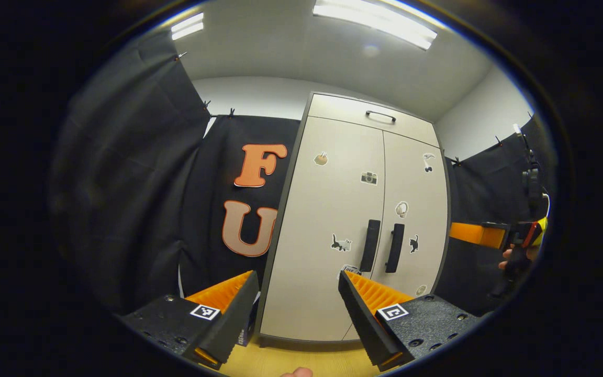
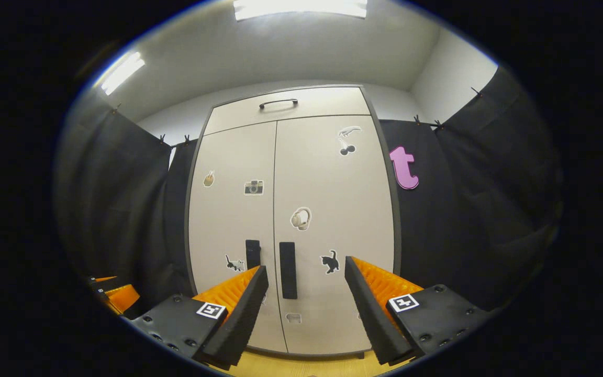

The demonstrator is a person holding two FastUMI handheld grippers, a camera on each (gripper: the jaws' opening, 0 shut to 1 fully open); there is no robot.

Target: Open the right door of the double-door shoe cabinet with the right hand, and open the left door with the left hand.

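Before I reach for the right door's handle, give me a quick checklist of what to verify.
1. Both cabinet doors shut, right door and left door: ok.
2. Right gripper jaws open and holding nothing: ok.
3. Right door handle unobstructed and between the right gripper's jaws in the right gripper view: ok, though the gripper is not yet at the handle.
4. Left gripper jaws open and holding nothing: ok.
5. Left door handle lined up for the left gripper: not ok; in the left gripper view it sits right of the gap's centre.
6. Whether the doors are latched or free to swing: cannot tell.
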